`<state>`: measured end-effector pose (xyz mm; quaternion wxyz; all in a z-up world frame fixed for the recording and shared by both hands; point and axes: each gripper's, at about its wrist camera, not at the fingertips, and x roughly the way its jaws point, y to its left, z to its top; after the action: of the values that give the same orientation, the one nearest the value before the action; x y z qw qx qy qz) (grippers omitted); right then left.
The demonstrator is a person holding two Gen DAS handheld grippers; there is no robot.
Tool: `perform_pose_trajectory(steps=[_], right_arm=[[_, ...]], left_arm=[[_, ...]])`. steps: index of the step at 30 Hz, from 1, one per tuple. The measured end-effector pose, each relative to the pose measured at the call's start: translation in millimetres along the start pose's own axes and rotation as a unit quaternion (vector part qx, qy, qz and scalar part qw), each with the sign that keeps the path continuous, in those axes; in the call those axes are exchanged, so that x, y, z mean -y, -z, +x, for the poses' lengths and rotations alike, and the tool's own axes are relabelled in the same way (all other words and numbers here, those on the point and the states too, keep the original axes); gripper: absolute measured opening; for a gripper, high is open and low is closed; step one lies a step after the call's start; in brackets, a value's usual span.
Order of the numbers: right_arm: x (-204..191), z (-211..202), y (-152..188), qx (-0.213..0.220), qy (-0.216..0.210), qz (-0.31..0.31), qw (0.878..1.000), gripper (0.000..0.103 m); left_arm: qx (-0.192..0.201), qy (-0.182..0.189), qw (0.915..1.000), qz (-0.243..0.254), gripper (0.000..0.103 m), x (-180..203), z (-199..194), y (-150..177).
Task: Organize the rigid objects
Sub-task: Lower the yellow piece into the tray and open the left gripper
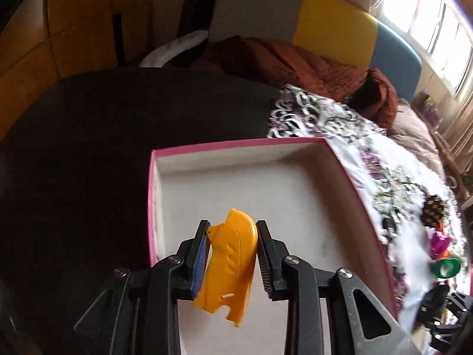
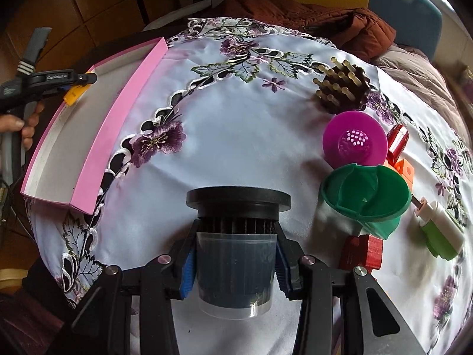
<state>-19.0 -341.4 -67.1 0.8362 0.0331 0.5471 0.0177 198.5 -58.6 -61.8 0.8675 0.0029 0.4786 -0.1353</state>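
My left gripper (image 1: 232, 254) is shut on a yellow plastic piece (image 1: 227, 263) and holds it above the near part of the pink-rimmed white box (image 1: 230, 143). The box looks bare inside. In the right wrist view the box (image 2: 118, 109) lies at the table's left edge, with the left gripper (image 2: 85, 78) and the yellow piece (image 2: 74, 94) over it. My right gripper (image 2: 235, 254) is shut on a dark cylindrical filter in a clear cup (image 2: 235, 254), above the white embroidered cloth.
On the cloth at right lie a brown peg holder (image 2: 344, 88), a magenta strainer (image 2: 354, 139), a green funnel (image 2: 366, 195), red blocks (image 2: 362, 251), an orange block (image 2: 406, 171), a red cylinder (image 2: 397, 139) and a green-white device (image 2: 440, 233). A rust jacket (image 2: 310, 14) lies behind.
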Motion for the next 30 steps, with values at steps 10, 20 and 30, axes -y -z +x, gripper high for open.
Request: perform_pose_trajectory(steps=[10,20,30], right_arm=[[-1.3,-0.2,-0.1,0.000,0.003,-0.003,1.000,0.045],[-2.9,0.3,0.1,0.004,0.009,-0.007,1.000,0.045],[-5.1,-0.3,1.8,0.010,0.018,-0.005,1.000,0.044]], left_arm=[[0.039,-0.030,0.9987,0.008,0.058,0.3,-42.6,27.9],[0.078,-0.033,0.9962,0.022,0.058,30.5,-109.3,87.6],[0.109,-0.049,0.9921,0.038,0.058,44.5,-141.1,116.7]])
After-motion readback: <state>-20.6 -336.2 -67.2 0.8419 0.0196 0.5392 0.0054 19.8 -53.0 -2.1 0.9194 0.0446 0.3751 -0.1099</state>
